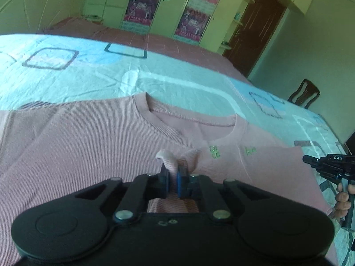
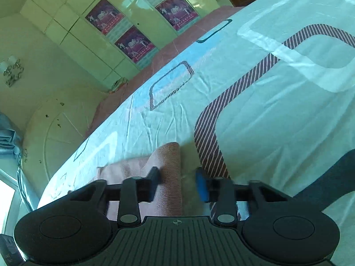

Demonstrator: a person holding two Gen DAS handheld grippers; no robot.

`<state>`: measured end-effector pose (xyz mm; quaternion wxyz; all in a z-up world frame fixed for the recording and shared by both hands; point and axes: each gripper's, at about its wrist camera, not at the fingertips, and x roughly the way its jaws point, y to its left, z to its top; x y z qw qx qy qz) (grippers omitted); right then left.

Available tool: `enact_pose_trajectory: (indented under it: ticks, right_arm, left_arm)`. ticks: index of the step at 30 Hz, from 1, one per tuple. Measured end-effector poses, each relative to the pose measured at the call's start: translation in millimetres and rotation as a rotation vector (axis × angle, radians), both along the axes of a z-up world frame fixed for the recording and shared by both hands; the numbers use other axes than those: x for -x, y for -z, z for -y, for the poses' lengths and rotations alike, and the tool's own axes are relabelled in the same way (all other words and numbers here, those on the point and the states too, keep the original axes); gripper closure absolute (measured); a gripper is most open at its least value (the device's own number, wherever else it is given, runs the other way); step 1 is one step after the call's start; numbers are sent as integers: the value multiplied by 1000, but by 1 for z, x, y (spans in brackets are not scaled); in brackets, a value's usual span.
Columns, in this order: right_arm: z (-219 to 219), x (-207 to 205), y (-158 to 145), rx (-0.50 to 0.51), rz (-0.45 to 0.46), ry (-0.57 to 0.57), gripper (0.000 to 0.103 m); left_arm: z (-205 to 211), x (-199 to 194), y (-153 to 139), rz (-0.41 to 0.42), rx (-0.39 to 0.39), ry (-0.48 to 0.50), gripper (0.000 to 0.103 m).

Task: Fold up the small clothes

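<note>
A pink ribbed sweatshirt (image 1: 93, 146) lies flat on the bed, its collar (image 1: 188, 124) pointing away and small green lettering (image 1: 214, 151) on the chest. My left gripper (image 1: 172, 177) is shut on a pinched fold of the pink fabric (image 1: 168, 157) over the garment's middle. My right gripper (image 2: 177, 184) is open, its jaws straddling the edge of a pink sleeve or side part (image 2: 168, 173) without holding it. The right gripper also shows at the right edge of the left wrist view (image 1: 326, 166), held by a hand.
The bed is covered with a light blue sheet (image 2: 277, 122) printed with striped rounded squares. A reddish blanket (image 1: 155, 42) lies beyond it. Wardrobes with posters (image 1: 193, 17), a brown door (image 1: 259, 26) and a wooden chair (image 1: 304, 95) stand behind.
</note>
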<state>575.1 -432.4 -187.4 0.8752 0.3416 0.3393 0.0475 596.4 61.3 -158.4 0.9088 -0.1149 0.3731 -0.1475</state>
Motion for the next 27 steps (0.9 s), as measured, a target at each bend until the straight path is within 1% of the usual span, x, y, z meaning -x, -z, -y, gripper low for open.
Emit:
enact_pose_trajectory:
  ticks: [1,2,3,4,5,7,8,9,10,11,12,13,15,16,17,19,20,21,22,25,26,27]
  right_arm:
    - [-9,1,-7,87,25,-26,101]
    - [-15,0,-8,156,17,-41,101]
    - [-21,-2,-3,216,-20,-51,101]
    - [-21,-3,2,228,-29,-58,101]
    - [-21,-2,3,229,-21,-57,101]
    - [-24,0,-1,258,-31,-57,101]
    - [-27,2,-5,291,-31,-41,100]
    - [-29,7,-10,336,-26,-9,99]
    - [-31,12,-17,371,-11,17,94]
    - [-33,18,-24,388,12,22,94]
    - [-39,22,-30,388,37,-12,94]
    - [-49,23,-33,404,47,-59,94]
    - [-84,16,-36,475,74,-200,94]
    - [-99,14,-36,480,84,-251,94]
    - [-117,10,-35,479,95,-303,94]
    - [-143,1,-30,493,91,-375,94]
    - [-150,-2,-28,517,92,-389,94]
    - [-152,-6,-25,538,89,-394,94]
    - [-146,-15,-20,560,69,-372,94]
    - [-101,-30,-13,588,-7,-216,94]
    - [-80,-34,-11,580,-37,-169,94]
    - [-66,-38,-9,557,-59,-152,94]
  left_arm:
    - [-3,6,-1,22,-6,-18,98]
    - [-3,8,3,9,-37,-31,97]
    - [-4,7,11,-15,-57,-34,97]
    - [-5,8,15,-8,-40,-39,97]
    - [-5,6,14,-10,-40,-40,97]
    - [-4,1,10,-32,-43,-33,93]
    - [-7,-2,10,-45,-38,-32,89]
    - [-10,-2,7,-55,-32,-43,82]
    - [-13,0,1,-46,-48,-71,75]
    - [-12,7,-8,-5,-102,-105,65]
    - [-7,14,-16,48,-157,-122,56]
    - [1,18,-21,80,-175,-98,55]
    - [27,19,-24,87,-177,11,55]
    - [44,18,-24,93,-205,62,54]
    - [66,17,-20,99,-250,120,52]
    - [94,11,-12,98,-295,174,52]
    - [100,8,-8,94,-296,179,52]
    - [102,4,-5,79,-299,166,52]
    - [101,-1,-3,61,-301,146,52]
    - [82,-10,4,27,-306,89,54]
    - [75,-11,5,24,-277,93,54]
    - [72,-12,5,25,-265,96,55]
